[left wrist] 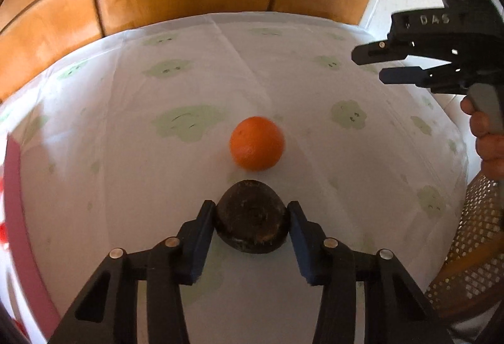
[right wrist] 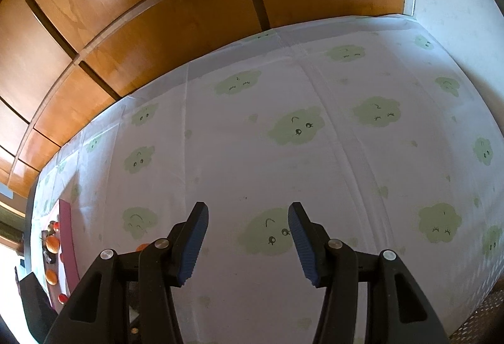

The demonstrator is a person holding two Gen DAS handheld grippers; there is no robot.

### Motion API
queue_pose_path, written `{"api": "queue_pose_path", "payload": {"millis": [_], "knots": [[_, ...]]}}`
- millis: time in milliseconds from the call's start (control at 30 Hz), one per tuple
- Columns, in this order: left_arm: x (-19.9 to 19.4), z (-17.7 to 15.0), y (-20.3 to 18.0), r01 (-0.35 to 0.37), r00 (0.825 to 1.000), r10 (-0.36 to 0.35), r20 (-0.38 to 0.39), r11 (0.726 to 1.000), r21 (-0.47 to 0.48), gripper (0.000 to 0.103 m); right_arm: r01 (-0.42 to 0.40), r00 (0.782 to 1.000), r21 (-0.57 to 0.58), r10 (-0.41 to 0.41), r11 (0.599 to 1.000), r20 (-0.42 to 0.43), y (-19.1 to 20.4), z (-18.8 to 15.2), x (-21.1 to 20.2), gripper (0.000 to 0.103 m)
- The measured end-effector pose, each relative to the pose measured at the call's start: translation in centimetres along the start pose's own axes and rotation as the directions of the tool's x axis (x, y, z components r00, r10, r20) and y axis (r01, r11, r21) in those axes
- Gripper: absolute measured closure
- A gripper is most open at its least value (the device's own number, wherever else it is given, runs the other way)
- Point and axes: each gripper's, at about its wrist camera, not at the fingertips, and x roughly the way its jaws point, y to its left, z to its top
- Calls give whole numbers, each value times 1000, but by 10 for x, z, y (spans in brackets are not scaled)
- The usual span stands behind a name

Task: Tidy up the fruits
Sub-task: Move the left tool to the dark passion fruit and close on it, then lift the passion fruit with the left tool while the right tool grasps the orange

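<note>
Centrally, a dark, rough-skinned rounded fruit (left wrist: 252, 221), likely an avocado, sits pinched between the blue jaws of the left gripper (left wrist: 252, 211), low over the surface (left wrist: 315, 130) towards its near edge. Just beyond it rests a smooth, bright orange (left wrist: 256, 143). Near the right edge hovers the right gripper (right wrist: 249, 211), jaws spread and empty.

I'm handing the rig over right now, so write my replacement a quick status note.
Left tool: pads against a dark, round fruit on the tablecloth.
Right tool: open, empty, held above bare cloth.
An orange lies loose just beyond the dark fruit.
More fruit sits by the pink tray at the table's left end.
Left to do: move the dark fruit, then the orange.
</note>
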Motion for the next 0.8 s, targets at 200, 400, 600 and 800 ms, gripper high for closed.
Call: {"api": "queue_pose_path", "payload": {"millis": [200,400,600,800], "knots": [[-26,-33,30,-53,997,57,47,995,-83,56,-111,991,-98,103,989,-82,26,-9,13,49],[-22,-41,27,-78,994,82,78,995,-56,56,-236,963,-218,198,947,-181,61,-25,23,49],[-25,-46,29,-76,992,81,94,996,-54,56,-237,961,-311,176,921,-211,85,-38,33,49],[-25,-46,28,-74,992,80,101,996,-58,56,-201,974,-407,136,891,-183,104,-42,38,45]]}}
